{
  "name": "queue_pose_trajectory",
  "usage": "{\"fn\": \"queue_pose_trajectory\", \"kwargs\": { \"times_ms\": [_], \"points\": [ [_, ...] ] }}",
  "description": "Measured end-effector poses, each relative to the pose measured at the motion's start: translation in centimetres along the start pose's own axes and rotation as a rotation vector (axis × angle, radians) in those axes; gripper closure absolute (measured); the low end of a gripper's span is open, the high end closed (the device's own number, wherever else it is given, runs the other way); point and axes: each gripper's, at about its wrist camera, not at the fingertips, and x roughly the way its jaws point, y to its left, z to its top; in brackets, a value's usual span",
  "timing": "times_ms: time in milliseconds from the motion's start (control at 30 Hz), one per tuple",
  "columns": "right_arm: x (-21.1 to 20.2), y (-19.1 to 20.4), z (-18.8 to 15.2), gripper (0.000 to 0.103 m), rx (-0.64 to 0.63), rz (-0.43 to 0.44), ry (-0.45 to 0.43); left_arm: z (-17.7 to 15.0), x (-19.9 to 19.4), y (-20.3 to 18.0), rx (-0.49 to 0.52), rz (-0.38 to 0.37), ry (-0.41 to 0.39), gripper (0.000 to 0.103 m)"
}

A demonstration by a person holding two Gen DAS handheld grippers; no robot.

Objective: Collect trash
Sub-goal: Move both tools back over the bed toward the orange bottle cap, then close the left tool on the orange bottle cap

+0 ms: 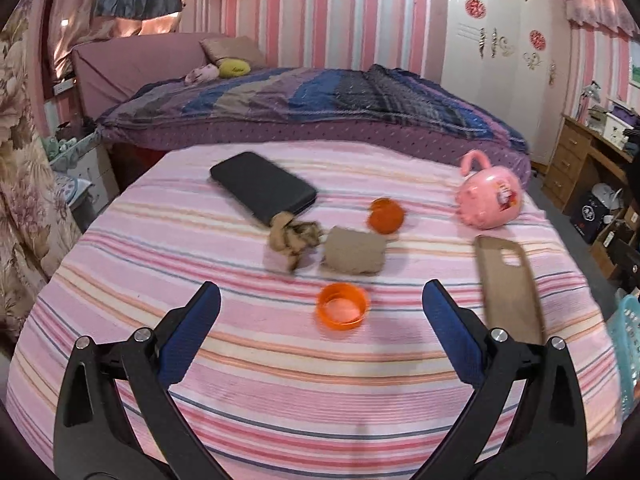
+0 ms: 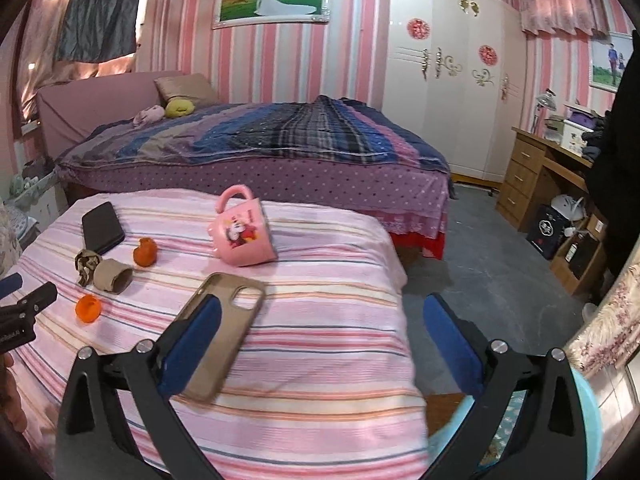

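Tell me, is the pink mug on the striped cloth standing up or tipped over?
Tipped over. The pink mug lies on its side on the striped cloth, its handle pointing up and away from the camera.

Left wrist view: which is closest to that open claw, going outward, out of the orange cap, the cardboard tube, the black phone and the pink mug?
From the left gripper:
1. Orange cap, just ahead between the fingers.
2. Cardboard tube, behind the cap.
3. Black phone, far left, and pink mug, far right: too close to call.
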Motion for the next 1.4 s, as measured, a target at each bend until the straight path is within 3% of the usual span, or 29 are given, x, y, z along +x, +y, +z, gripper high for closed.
{"fn": "queue_pose_trajectory", "kwargs": {
  "times_ms": [200, 300, 500, 633, 800, 867, 933, 1067, 1400],
  "points": [
    [1.6, 1.1, -0.3, 0.005, -0.001, 0.007, 0.036, -1.3, 2.6, 1.1, -0.016, 0.016, 0.073, 0.005],
    [2.4, 1.6, -0.8, 0.005, -0.031, -0.014, 0.049, -1.7, 3.8, 1.0, 0.001, -0.016, 0.127, 0.006],
    [3.4, 1.3, -1.4, 0.005, -0.023, -0.011, 0.084, -1.3, 6.0, -0.1, 0.014, -0.007, 0.195, 0.006],
    [3.9, 1.3, -1.6, 0.005, -0.018, -0.005, 0.109, -1.2, 7.5, -0.7, 0.039, -0.001, 0.251, 0.017],
    [4.4, 1.5, -2.0, 0.005, -0.013, -0.001, 0.127, -1.0, 7.2, -1.1, 0.045, -0.031, 0.223, 0.036],
    [4.6, 1.7, -2.1, 0.005, -0.012, 0.003, 0.135, -1.0, 7.0, -1.3, 0.050, -0.048, 0.213, 0.054],
    [4.6, 2.2, -2.2, 0.005, -0.021, 0.007, 0.137, -1.1, 6.7, -1.3, 0.053, -0.063, 0.206, 0.064],
    [4.4, 3.4, -2.5, 0.005, -0.050, 0.006, 0.134, -1.0, 6.4, -0.9, 0.051, -0.068, 0.202, 0.064],
    [3.8, 9.4, -2.0, 0.005, -0.082, 0.097, 0.119, 0.0, 4.6, 4.9, 0.046, 0.039, 0.161, 0.064]
  ]
}}
